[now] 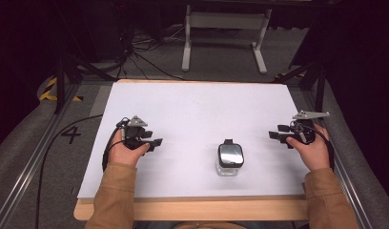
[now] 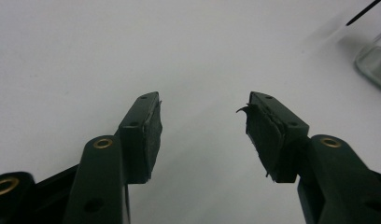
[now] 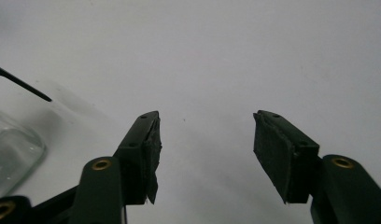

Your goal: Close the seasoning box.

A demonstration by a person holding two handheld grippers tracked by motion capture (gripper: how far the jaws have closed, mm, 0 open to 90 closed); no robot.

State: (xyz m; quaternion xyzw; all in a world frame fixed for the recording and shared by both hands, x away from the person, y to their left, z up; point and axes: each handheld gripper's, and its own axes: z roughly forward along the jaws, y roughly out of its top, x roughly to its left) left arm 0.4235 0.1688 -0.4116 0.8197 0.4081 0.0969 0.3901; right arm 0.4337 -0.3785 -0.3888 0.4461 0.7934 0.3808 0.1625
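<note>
A small clear glass jar (image 1: 230, 158) with a black lid stands on the white tabletop (image 1: 197, 102) near the front middle. My left gripper (image 1: 153, 142) rests low over the table to the jar's left, jaws open and empty, pointing right. My right gripper (image 1: 275, 135) sits to the jar's right, pointing left, also open with nothing between its jaws. In the left gripper view the left gripper (image 2: 203, 105) shows bare white table between its pads, with the jar's glass (image 2: 376, 63) at the right edge. In the right gripper view the right gripper (image 3: 206, 122) is just as empty, the jar (image 3: 11, 154) at lower left.
The white sheet lies on a wooden table whose front edge (image 1: 197, 210) runs near the person's sleeves. Metal rails (image 1: 25, 167) flank both sides. A white stand (image 1: 226, 28) and cables lie on the floor beyond the far edge.
</note>
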